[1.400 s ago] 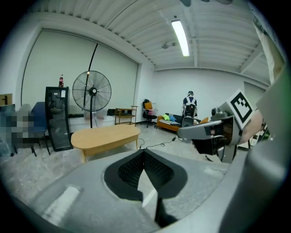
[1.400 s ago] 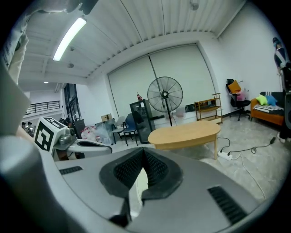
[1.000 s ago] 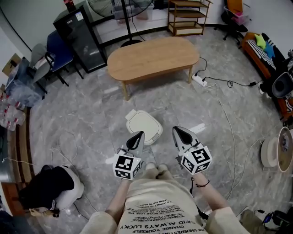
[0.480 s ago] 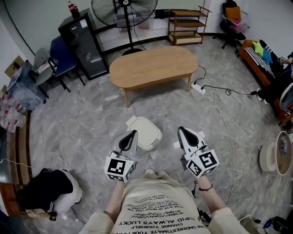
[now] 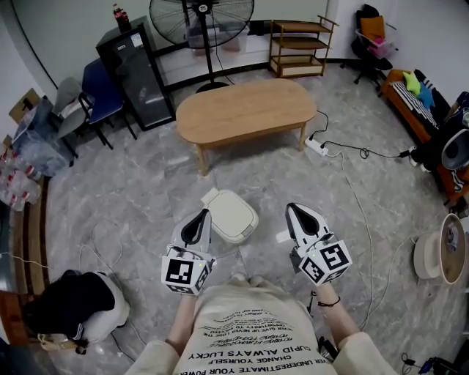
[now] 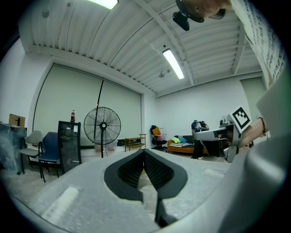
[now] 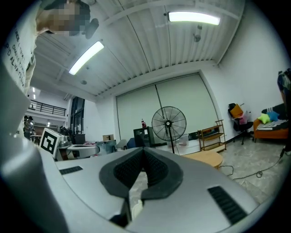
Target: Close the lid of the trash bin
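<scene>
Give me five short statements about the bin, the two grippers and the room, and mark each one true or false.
1. The lid of the trash bin is down. True.
2. The left gripper holds the bin's lid. False: its jaws are together on nothing, and it hangs to one side of the bin.
3. The right gripper has its jaws together with nothing between them. True.
4. The wooden table stands between the person and the bin. False: the bin sits on the floor between the person and the table.
5. A bottle stands on the black cabinet near the fan. True.
</scene>
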A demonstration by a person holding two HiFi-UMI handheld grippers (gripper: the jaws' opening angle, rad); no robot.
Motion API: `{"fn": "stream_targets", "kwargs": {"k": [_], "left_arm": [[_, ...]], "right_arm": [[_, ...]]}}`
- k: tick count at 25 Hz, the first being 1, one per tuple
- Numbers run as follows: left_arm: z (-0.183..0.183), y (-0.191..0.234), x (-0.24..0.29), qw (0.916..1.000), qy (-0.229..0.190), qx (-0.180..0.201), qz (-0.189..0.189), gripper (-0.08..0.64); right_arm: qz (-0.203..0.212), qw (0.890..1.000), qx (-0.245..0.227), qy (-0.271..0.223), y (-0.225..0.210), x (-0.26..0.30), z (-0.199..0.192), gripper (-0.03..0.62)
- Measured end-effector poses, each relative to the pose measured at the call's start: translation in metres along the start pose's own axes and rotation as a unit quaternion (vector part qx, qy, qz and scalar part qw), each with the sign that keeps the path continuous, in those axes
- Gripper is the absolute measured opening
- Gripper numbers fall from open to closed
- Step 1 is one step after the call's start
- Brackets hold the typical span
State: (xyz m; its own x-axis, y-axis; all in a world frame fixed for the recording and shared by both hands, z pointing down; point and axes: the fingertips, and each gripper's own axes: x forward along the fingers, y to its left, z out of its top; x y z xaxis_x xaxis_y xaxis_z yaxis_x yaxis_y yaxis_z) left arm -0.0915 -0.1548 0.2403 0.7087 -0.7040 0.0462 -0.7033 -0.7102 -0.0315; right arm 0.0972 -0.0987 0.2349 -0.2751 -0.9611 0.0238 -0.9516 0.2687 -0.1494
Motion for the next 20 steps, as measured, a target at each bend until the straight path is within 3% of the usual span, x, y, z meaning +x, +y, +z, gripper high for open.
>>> {"fn": "stream_targets", "kwargs": {"k": [20], "left_arm": [[0.000,0.019,-0.013,0.9998,0.008,0.012,0.016,0.023]], "right_arm": [[-0.008,1.000,-0.012,-0.002,0.008,0.009,0.003,0.005]]}}
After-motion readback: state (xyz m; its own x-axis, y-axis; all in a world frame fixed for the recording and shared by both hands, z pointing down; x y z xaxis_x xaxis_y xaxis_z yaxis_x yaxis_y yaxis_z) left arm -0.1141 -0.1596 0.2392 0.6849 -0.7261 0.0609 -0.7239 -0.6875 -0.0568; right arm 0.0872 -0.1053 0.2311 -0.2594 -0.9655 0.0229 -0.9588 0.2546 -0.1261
